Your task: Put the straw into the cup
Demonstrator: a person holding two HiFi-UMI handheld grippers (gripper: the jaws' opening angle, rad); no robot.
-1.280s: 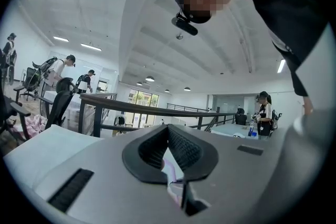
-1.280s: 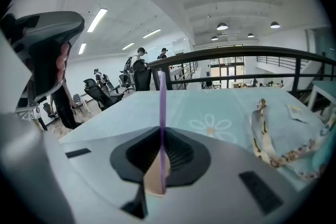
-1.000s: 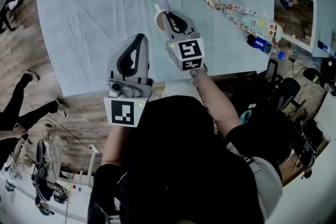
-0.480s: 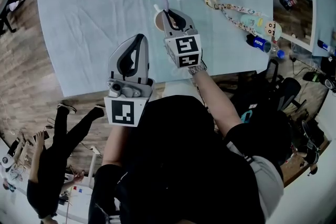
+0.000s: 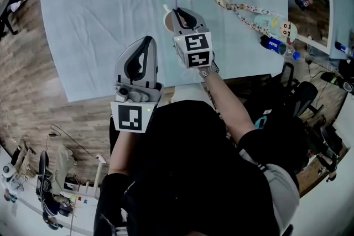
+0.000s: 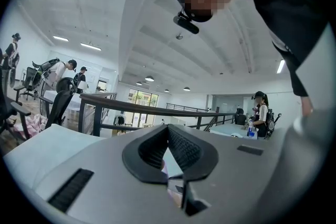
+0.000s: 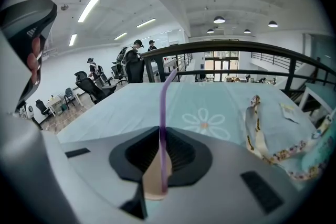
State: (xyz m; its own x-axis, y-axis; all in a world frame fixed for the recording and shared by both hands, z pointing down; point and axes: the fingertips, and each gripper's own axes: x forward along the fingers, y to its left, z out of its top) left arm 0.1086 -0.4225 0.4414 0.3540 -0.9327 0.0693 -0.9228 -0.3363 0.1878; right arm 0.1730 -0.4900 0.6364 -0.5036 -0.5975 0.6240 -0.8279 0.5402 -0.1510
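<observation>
The straw (image 7: 163, 107) stood upright with its lower end inside the cup (image 5: 168, 21) on the table (image 5: 94, 19). The right gripper (image 5: 177, 11) was over the cup, its jaws narrowly apart and just then opening. The straw stood between them, and the pads appeared not to press it. The left gripper (image 5: 145, 40) was at the table's near edge, apart from the cup, jaws together and empty. Judgement: insertion essentially done. Outstanding: draw the right gripper clear without tipping the straw.
</observation>
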